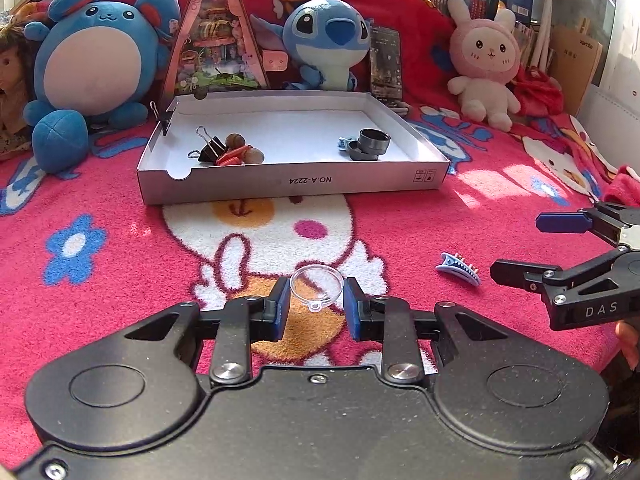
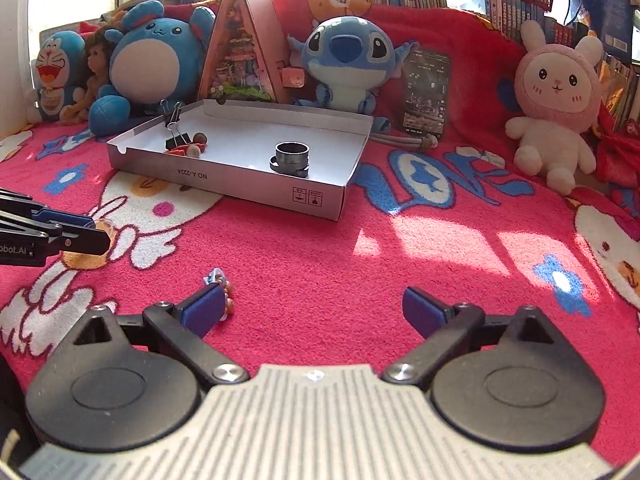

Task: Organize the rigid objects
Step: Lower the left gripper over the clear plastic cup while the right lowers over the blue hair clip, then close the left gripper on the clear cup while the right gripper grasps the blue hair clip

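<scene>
My left gripper point(image 1: 316, 305) is shut on a clear round plastic cap point(image 1: 317, 286), its blue pads pressing on both sides just above the pink blanket. A light-blue hair clip point(image 1: 460, 268) lies on the blanket to its right. My right gripper point(image 1: 532, 248) stands wide open beside that clip. In the right wrist view the right gripper point(image 2: 316, 308) holds nothing, and the hair clip point(image 2: 219, 282) pokes out behind its left finger point(image 2: 202, 308). The left gripper point(image 2: 94, 234) reaches in from the left edge. A shallow white box point(image 1: 296, 182) point(image 2: 240, 189) lies farther back.
The box holds a black binder clip point(image 1: 212, 148), brown nuts point(image 1: 255, 156), a red piece and grey rings point(image 1: 370, 144). Behind it sit plush toys point(image 1: 328, 40), a triangular model house point(image 1: 216, 48) and a leaning phone point(image 2: 426, 92). Bookshelves line the back.
</scene>
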Action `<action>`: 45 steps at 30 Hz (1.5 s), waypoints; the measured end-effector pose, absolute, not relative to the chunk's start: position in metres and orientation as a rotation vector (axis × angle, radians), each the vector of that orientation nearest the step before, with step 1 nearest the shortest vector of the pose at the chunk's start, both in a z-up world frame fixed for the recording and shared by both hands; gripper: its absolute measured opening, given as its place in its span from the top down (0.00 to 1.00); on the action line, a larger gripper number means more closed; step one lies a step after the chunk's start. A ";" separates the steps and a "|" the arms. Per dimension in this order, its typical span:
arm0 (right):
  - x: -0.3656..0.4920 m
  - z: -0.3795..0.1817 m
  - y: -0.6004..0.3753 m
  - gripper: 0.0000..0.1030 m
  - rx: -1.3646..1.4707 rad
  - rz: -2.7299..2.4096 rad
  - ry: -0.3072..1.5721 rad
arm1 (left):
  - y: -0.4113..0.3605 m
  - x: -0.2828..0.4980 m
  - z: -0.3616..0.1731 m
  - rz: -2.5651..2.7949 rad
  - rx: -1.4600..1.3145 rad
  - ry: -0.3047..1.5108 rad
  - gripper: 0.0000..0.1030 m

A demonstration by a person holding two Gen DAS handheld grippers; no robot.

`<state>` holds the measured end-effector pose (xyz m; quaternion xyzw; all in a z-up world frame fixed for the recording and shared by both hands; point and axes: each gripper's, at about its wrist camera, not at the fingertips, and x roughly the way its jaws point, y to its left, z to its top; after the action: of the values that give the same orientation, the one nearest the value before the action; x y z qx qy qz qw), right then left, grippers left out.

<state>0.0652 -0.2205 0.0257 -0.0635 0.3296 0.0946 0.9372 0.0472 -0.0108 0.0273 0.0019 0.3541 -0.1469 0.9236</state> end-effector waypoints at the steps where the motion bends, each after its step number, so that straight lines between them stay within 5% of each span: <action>1: 0.063 0.025 -0.214 0.02 -0.151 0.226 0.677 | -0.011 0.048 0.027 -0.301 0.001 0.729 0.74; 9: 0.067 0.009 -0.188 0.02 -0.325 0.197 0.687 | -0.010 0.047 0.028 -0.301 -0.004 0.725 0.74; 20: 0.091 0.010 -0.225 0.02 -0.238 -0.094 0.679 | -0.006 0.049 0.026 -0.284 -0.015 0.732 0.74; 31: 0.074 0.018 -0.231 0.02 0.008 0.191 0.657 | -0.008 0.054 0.023 -0.282 -0.026 0.740 0.74; 38: 0.074 0.006 -0.202 0.03 -0.102 0.241 0.656 | -0.008 0.054 0.024 -0.281 -0.027 0.741 0.74; 45: 0.072 -0.001 -0.190 0.23 -0.103 0.240 0.638 | -0.008 0.054 0.022 -0.280 -0.029 0.741 0.74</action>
<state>0.0717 -0.1904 -0.0011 -0.0504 0.3129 0.1177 0.9411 0.0542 -0.0084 0.0224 -0.0140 0.3610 -0.1363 0.9224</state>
